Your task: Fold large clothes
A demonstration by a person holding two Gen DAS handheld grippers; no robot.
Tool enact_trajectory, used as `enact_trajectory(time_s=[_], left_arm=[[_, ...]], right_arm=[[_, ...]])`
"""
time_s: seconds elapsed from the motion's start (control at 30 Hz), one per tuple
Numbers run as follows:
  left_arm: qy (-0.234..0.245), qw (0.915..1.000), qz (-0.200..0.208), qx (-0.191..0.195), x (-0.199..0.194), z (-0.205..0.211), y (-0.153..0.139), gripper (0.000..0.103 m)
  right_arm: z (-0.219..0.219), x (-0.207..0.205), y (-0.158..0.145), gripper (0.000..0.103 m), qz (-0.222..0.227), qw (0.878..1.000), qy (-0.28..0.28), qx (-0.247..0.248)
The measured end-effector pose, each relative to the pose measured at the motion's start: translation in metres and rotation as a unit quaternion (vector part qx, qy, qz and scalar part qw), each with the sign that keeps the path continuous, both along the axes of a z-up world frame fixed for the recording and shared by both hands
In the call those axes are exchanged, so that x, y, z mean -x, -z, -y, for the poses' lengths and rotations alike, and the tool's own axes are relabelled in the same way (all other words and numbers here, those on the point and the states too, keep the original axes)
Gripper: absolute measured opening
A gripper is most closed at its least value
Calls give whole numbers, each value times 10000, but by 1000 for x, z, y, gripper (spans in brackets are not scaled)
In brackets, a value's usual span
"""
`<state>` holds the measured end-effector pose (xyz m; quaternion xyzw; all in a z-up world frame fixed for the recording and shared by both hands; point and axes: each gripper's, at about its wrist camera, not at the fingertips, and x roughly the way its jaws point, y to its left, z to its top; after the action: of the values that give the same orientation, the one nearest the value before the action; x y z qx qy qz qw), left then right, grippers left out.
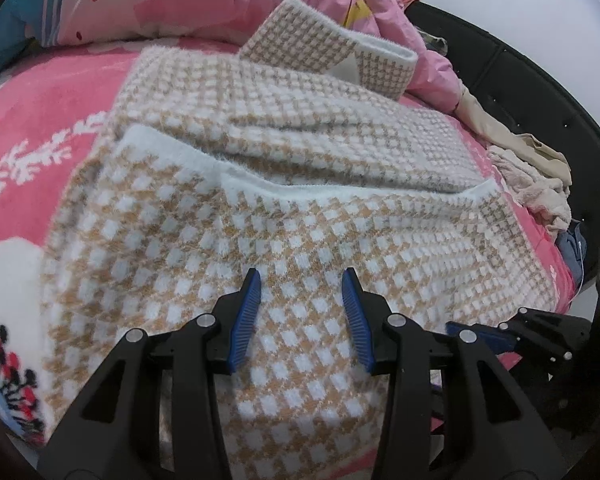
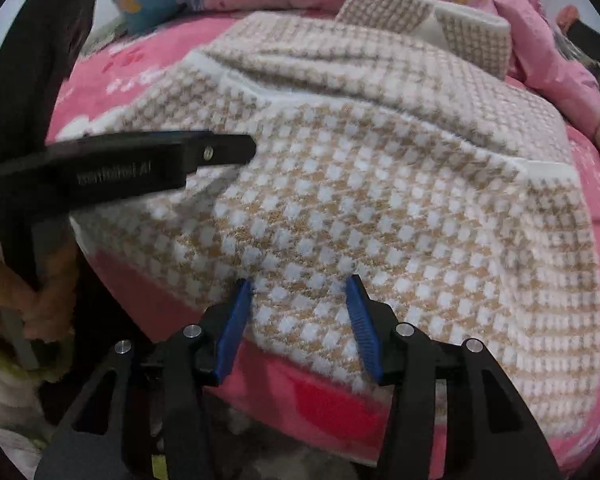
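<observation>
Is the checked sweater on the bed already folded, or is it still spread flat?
Partly folded. The checked sweater has its white-edged hem lying across its body, over another layer; a sleeve still sticks out.

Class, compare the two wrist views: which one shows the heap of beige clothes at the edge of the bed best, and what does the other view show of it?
The left wrist view shows it best: the beige clothes lie crumpled at the bed's right edge, beside the checked sweater. The right wrist view shows nothing I can identify as that heap.
</observation>
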<state>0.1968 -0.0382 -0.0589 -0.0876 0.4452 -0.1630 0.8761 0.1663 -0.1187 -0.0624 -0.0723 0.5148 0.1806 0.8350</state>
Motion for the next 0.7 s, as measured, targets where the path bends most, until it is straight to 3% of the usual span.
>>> enact_trajectory(time_s=[0.17,0.3,0.47,0.7], left_arm=[[135,9995,290,25,23,-1,-26,43],[424,9988,253,67,45,7,-30,50],[466,9987,-68,-200,45,20,0,53],[454,9987,29,-217,48,16,4,54]], right_arm=[[37,16,-26,48,-2,9986,161,-499],[63,20,-43,53,289,9966,602,-485],[81,15,-5,56,-181,9945,931,-454],[80,15,-8,58,-155,9944,943,-440]])
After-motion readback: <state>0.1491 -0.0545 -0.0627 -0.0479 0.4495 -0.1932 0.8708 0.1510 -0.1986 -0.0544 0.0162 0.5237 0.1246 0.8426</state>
